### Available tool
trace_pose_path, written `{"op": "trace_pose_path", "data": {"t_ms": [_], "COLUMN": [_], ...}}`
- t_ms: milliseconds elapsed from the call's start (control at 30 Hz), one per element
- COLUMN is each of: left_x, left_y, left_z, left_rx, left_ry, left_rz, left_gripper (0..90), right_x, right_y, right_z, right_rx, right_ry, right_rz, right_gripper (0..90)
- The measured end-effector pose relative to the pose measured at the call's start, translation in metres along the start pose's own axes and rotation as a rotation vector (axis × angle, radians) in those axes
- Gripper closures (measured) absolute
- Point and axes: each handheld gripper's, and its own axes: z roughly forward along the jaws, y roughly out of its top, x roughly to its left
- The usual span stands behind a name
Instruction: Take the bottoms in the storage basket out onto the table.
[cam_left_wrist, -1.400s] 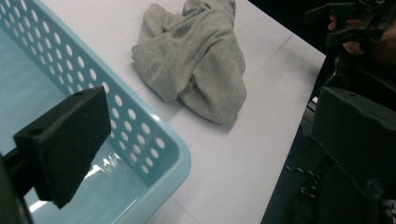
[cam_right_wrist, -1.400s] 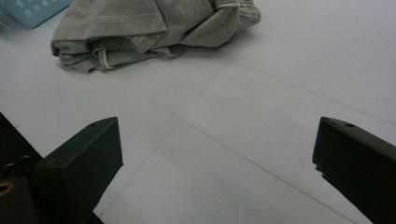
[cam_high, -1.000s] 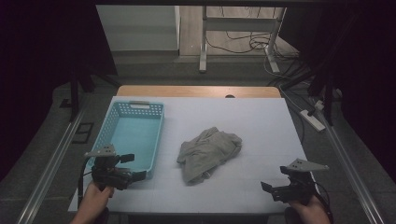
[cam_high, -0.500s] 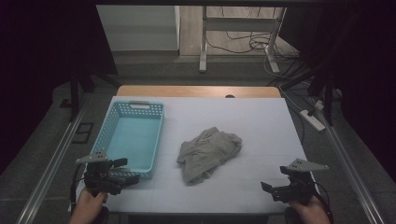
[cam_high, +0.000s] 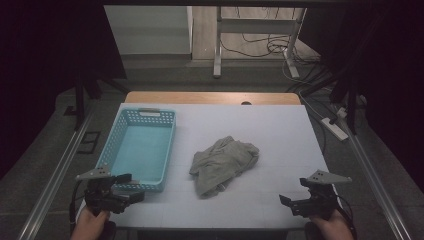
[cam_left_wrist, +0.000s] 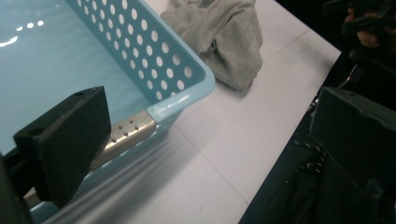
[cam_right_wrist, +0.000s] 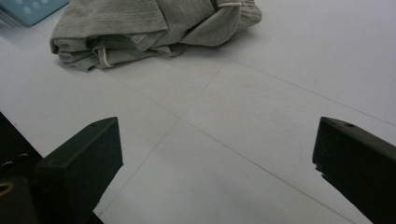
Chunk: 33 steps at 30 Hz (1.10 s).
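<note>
So the main thing here is a crumpled grey cloth (cam_high: 223, 166) lying pretty much dead center on the white table (cam_high: 280, 135). It's bunched up in a loose heap, nothing touching it. From the right gripper view you can see folded layers and a bit of hem or seam on the cloth (cam_right_wrist: 149, 28), sitting up at about 11 o'clock from that gripper's jaws.

Just to the cloth's 9 o'clock in the high view is a light blue basket (cam_high: 137, 150) with holes all along its walls, long side running away from the person. Looks like there's nothing in it. Basket and cloth are near each other but not touching.

The left gripper (cam_high: 131, 192) is down at roughly 7 o'clock on the table, right at the basket's near corner. In the left gripper view its jaws stand well apart, with the basket (cam_left_wrist: 154, 60) corner sitting between them and the cloth (cam_left_wrist: 224, 37) beyond it. Can't tell if a jaw actually touches the rim.

The right gripper (cam_high: 286, 201) is at about 5 o'clock, near the table's front edge, well apart from the cloth. Its jaws are spread wide too, just bare table between them. A hand (cam_high: 329, 227) holds it from below, same on the left with the other hand (cam_high: 90, 225).
</note>
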Motion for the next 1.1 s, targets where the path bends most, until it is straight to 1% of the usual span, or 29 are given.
{"op": "trace_pose_path", "data": {"t_ms": [367, 633, 967, 1100], "left_x": [-0.002, -0.003, -0.003, -0.003], "left_y": [-0.003, -0.005, -0.01, -0.011], "left_z": [-0.004, -0.008, -0.016, -0.019], "left_rx": [0.001, 0.001, -0.01, -0.004], "left_ry": [0.015, 0.022, 0.027, 0.035], "left_rz": [0.001, -0.005, -0.009, -0.008], "left_gripper": [0.0, 0.0, 0.0, 0.0], "right_x": [0.0, 0.0, 0.0, 0.0], "right_y": [0.0, 0.0, 0.0, 0.0], "right_z": [-0.001, -0.001, -0.001, -0.001], "right_rx": [-0.006, -0.007, -0.011, -0.01], "right_ry": [0.0, 0.0, -0.001, -0.001], "right_rz": [-0.002, -0.003, -0.002, -0.005], "right_gripper": [2.0, 2.0, 1.9, 2.0]}}
